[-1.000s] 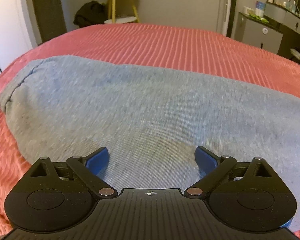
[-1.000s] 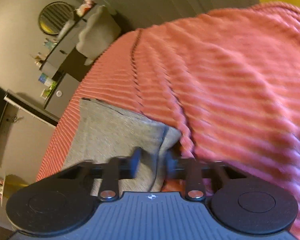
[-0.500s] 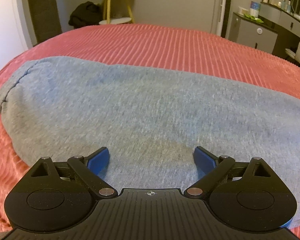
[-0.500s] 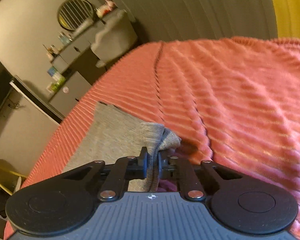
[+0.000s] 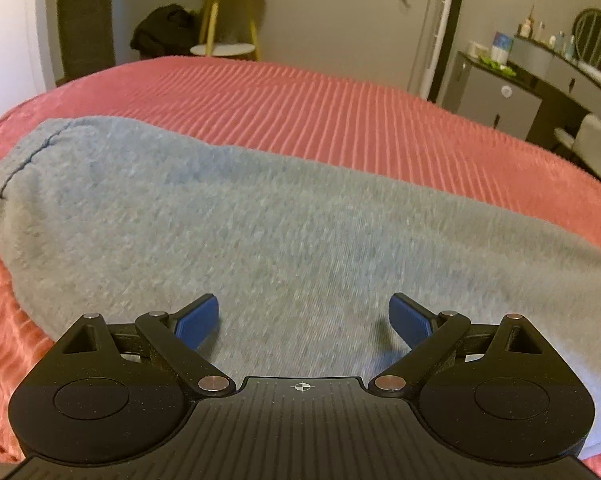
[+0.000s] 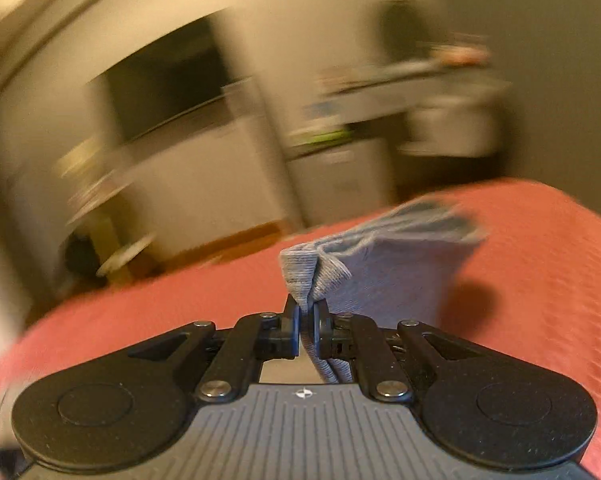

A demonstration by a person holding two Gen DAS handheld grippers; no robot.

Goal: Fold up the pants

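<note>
While the grey pants (image 5: 284, 216) lie spread across the red ribbed bedspread (image 5: 340, 112), the left claw (image 5: 303, 318) hovers just above them with its blue pads (image 5: 198, 320) set wide apart and nothing between them; the cloth fills most of that view, its seamed end toward the left edge of the bed; the right claw (image 6: 306, 322) has just pinched down to a narrow slit on a bunched end of the pants (image 6: 380, 264), the fabric passing between its black fingers (image 6: 288, 328) and lifting off the bedspread (image 6: 540, 280), a dark shadow beneath it; the room behind is smeared with blur.
</note>
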